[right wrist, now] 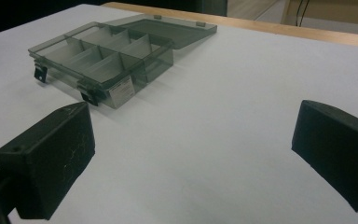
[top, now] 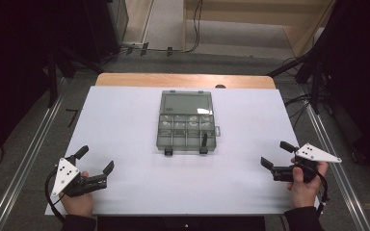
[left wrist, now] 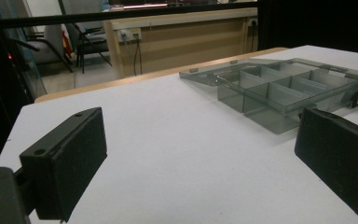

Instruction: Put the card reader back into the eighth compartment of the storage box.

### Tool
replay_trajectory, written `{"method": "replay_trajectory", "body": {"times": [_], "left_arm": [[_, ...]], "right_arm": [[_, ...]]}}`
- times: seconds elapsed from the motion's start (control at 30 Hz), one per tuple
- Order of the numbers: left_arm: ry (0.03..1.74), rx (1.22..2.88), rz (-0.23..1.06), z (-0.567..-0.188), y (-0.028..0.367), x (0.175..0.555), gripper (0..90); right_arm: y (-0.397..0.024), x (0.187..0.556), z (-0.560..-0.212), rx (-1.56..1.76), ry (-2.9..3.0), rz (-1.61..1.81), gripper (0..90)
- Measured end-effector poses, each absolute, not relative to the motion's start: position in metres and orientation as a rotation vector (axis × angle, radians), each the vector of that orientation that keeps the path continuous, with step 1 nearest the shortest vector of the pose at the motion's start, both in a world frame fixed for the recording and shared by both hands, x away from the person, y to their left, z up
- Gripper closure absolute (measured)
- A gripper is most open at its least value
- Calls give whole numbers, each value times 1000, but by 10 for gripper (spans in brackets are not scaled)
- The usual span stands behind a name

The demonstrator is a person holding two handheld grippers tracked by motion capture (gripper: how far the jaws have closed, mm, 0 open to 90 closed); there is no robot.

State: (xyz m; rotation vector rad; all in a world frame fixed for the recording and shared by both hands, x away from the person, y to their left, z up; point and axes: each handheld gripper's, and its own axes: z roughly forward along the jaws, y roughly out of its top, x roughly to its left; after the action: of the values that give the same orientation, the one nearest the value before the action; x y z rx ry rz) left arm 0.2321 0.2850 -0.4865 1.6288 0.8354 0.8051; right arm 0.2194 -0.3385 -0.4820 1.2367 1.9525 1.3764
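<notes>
High view shows your two hands at the near edge of the white-covered surface (top: 125, 125), one at each corner, well apart from each other. Your left gripper (top: 95, 161), black with a grey three-cornered plate on top, sits at the near left with its jaws spread wide and nothing between them. Your right gripper (top: 277, 154), of the same build, sits at the near right, jaws likewise wide apart and holding nothing. Between them and farther from you, near the middle of the surface, lies the smoky-grey translucent plastic compartment box (top: 187, 129). Its hinged lid (top: 187, 103) is thrown fully open and lies flat on the far side of the box, and two black latches (top: 203, 144) hang at its near edge. In the left gripper view the box (left wrist: 284, 91) stands ahead and to the right of your open jaws, clear of them, its divided compartments facing up. In the right gripper view the box (right wrist: 102, 58) stands ahead and to the left, also clear of the jaws, with a pale label (right wrist: 121, 88) on its near wall. What the compartments hold is too faint to tell.
</notes>
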Motion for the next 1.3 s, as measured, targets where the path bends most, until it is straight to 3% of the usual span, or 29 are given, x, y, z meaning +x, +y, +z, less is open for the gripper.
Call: {"method": "replay_trajectory", "body": {"times": [0.8,1.3], "left_arm": [[837,1628,805,-486,285,232,23],[843,1622,806,-486,286,233,23]], "right_arm": [[-378,184,-510,1247,1805,1468,0],[-384,183,-515,1255,1768,1537,0]]}}
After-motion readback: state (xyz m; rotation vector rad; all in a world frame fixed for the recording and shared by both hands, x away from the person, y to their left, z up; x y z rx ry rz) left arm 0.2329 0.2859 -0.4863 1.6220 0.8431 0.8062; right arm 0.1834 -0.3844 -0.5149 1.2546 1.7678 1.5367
